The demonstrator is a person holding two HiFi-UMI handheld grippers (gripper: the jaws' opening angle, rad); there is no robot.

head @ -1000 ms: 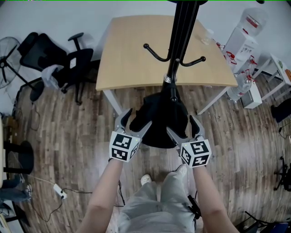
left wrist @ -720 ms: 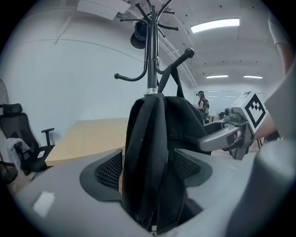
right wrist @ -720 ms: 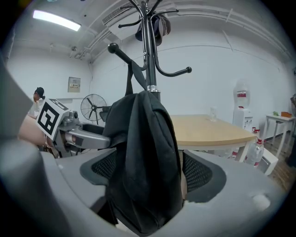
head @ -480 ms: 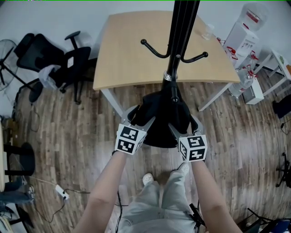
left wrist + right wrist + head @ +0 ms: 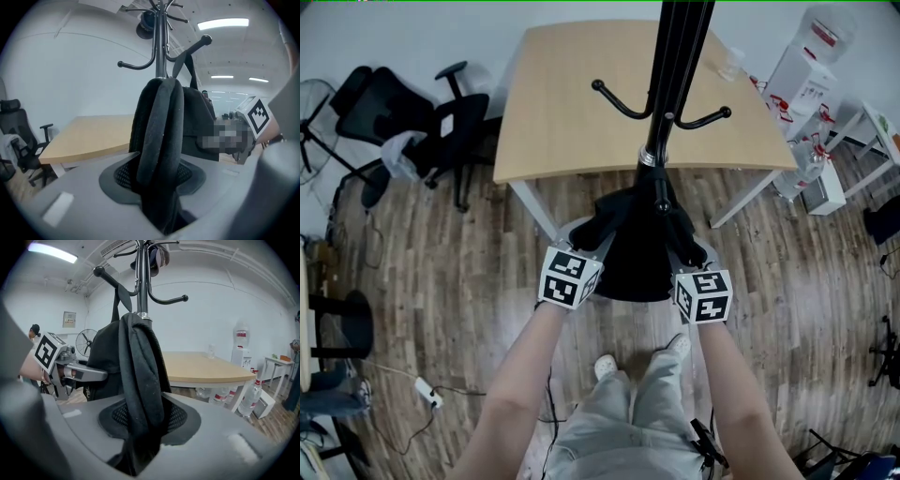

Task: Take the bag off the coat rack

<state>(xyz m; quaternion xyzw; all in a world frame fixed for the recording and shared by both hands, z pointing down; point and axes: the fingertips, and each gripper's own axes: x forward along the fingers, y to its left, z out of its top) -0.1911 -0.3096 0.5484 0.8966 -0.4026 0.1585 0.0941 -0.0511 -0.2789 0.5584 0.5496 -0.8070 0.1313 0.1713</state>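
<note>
black bag [image 5: 628, 262]: hangs by its strap from a hook of the coat rack [image 5: 673, 84], against the pole, on the near side of the wooden surface [image 5: 562, 122] | left tool [image 5: 157, 185]: jaws closing, pinching a padded fold at the bag's left | right tool [image 5: 140, 425]: jaws closing, pinching a fold at its right

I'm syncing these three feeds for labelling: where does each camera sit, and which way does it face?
Head view: on the person's head, looking steeply down at the bag on the coat rack; forearms, legs, left gripper, right gripper show.
Left gripper view: on that gripper, looking along its jaws, closing on the bag; right gripper at right.
Right gripper view: likewise, jaws closing on the bag; left gripper at left.
All share bag, coat rack, table.
</note>
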